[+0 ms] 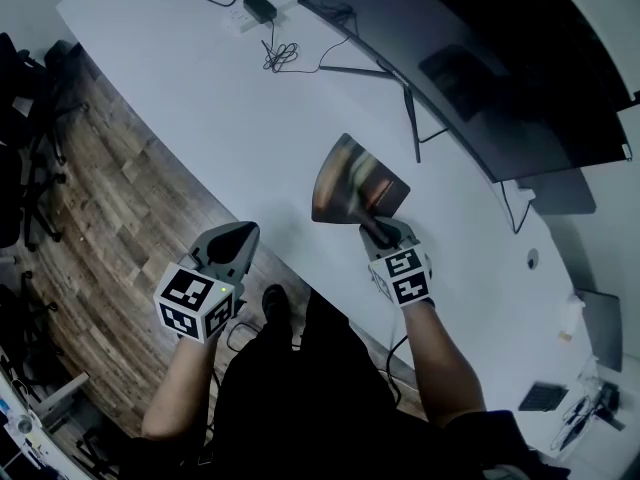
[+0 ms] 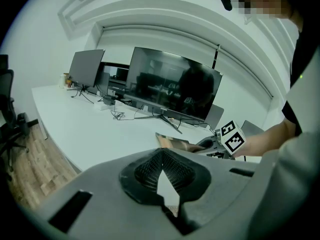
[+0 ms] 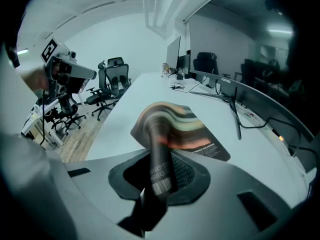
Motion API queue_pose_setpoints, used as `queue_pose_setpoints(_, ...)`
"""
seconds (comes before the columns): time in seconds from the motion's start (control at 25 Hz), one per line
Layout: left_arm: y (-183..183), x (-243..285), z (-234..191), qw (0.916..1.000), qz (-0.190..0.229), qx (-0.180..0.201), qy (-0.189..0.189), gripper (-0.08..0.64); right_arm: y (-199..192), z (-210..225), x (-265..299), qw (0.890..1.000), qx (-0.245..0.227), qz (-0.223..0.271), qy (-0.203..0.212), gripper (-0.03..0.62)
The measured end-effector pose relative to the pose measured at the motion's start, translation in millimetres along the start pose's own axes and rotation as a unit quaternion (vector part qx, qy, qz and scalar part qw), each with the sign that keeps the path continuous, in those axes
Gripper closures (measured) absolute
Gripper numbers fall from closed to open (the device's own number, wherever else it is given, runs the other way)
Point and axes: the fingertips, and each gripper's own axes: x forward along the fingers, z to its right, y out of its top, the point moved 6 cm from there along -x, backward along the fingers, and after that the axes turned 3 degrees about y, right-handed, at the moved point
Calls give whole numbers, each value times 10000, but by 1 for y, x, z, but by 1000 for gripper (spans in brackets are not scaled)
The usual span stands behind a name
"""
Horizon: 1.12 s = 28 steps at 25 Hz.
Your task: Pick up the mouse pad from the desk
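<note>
The mouse pad (image 1: 352, 178), dark with wavy orange and pale stripes, is partly raised off the white desk (image 1: 200, 98), its near corner lifted. My right gripper (image 1: 381, 234) is shut on that near corner. In the right gripper view the pad (image 3: 187, 129) curls up between the pads of my right gripper (image 3: 162, 176). My left gripper (image 1: 240, 236) hangs at the desk's near edge, left of the pad, jaws together and holding nothing. In the left gripper view its tips (image 2: 160, 159) meet, and the pad (image 2: 172, 142) and my right gripper (image 2: 212, 144) lie ahead.
A wide dark monitor (image 1: 480, 78) on a thin stand (image 1: 410, 118) runs along the desk's far side. A cable coil (image 1: 282, 56) and a power strip (image 1: 262, 3) lie at the far left. Office chairs (image 1: 25, 118) stand on the wooden floor (image 1: 120, 228).
</note>
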Motion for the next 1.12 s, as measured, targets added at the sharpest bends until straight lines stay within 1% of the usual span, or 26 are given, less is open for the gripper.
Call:
queue_pose_setpoints(0.24,20,-23,6,9995,279,129,-55,552,7,-12,-28,9997,75,56,-240,548)
queue_pose_setpoints(0.48,30,-50,9,9981,545,242,-182,552,23,-27,-60,9979,81,225,-609,557)
queue_pose_setpoints(0.84,28,-102,17,9945,825,473,-438,552,39,-74,-115,9915,82,637,-1129,560)
queue_pose_setpoints(1.0,28,-117,21,9928,892,582,-554,552,41,-94,-138,9881,55,810,-1305,560)
queue_pose_setpoints(1.12,31,-122,28,9913,954,655,-634,552,42,-101,-155,9857,42,917,-1416,560)
